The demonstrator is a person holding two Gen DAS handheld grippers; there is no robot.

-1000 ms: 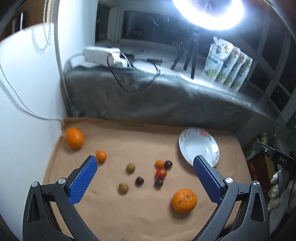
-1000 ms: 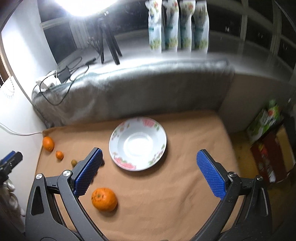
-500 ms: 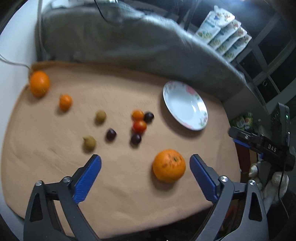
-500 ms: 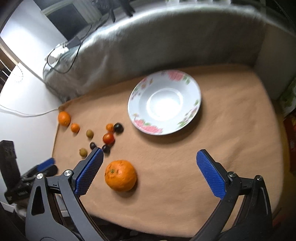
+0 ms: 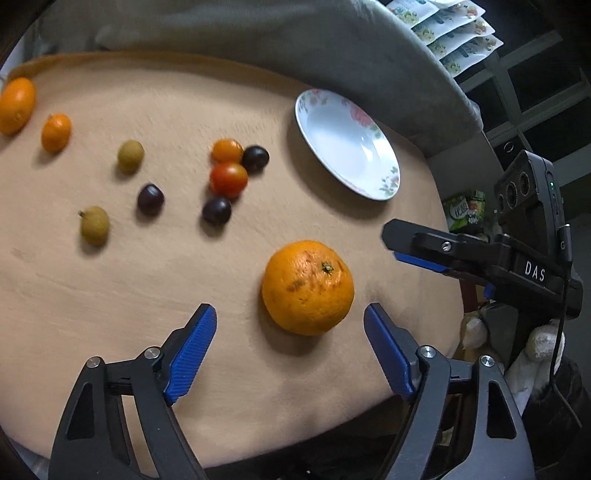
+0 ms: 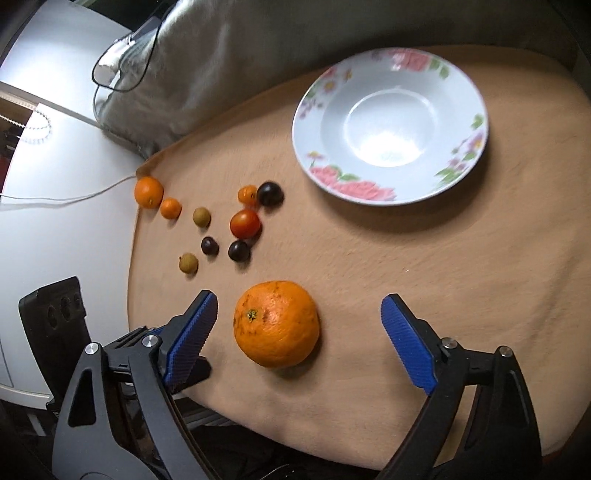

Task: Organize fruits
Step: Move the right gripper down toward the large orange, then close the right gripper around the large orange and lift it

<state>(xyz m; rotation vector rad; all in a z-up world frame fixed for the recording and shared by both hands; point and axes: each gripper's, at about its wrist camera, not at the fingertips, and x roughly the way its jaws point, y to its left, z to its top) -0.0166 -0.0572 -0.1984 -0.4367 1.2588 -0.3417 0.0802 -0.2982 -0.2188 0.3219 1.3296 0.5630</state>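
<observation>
Compared with a second ago I'm much lower and tipped down on both wrists: the ring light and tripod are gone from view and the tan cloth (image 5: 110,295) fills both frames. Left gripper (image 5: 290,347) jaws are spread and closing, nothing pinched; the big orange (image 5: 307,287) sits on the cloth just ahead, between the finger lines, not touched. Right gripper (image 6: 299,332) jaws are also spread and closing, empty; the same big orange (image 6: 276,323) lies between its fingers, nearer the left pad, no contact. I see the right gripper (image 5: 413,247) from the side at the left wrist view's right edge, a gloved hand (image 5: 532,343) below it. Count: one big orange, one medium orange (image 5: 15,105) at the cloth's far left edge, one small orange (image 5: 55,132) beside it, two brownish-green fruits (image 5: 130,156), three dark round fruits (image 5: 150,199), one orange cherry tomato (image 5: 226,150), one red cherry tomato (image 5: 228,179). One flowered plate (image 6: 465,92), empty, far right on the cloth, well apart from the fruit cluster. Grey blanket (image 5: 258,33) behind.
</observation>
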